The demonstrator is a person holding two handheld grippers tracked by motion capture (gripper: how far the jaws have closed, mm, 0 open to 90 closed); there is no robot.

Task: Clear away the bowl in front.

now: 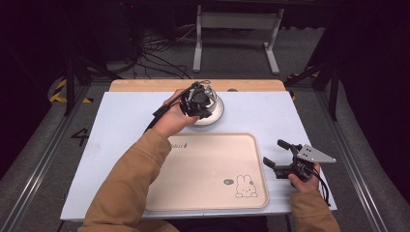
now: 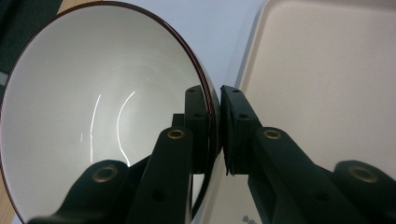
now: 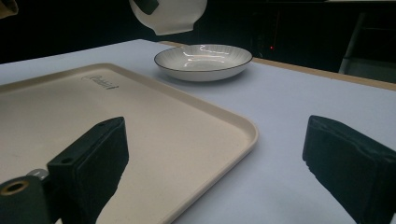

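My left gripper [image 1: 196,102] [image 2: 218,100] is shut on the rim of a white bowl [image 2: 102,102] with a dark red edge, one jaw inside and one outside. The bowl [image 1: 208,95] [image 3: 168,16] hangs tilted in the air above a shallow white plate [image 1: 215,115] [image 3: 203,60] at the back middle of the table. A beige tray [image 1: 208,164] [image 3: 140,112] [image 2: 327,70] with a rabbit drawing lies in front of the plate. My right gripper [image 1: 273,152] [image 3: 215,135] stands open and low by the tray's right edge, with nothing between its pads.
A pale mat [image 1: 125,121] covers the table, and a wooden strip [image 1: 145,85] runs along its back edge. Beyond the table are a dark floor with cables [image 1: 154,58] and a white stand [image 1: 237,29]. The person's brown sleeve [image 1: 130,183] lies across the tray's left side.
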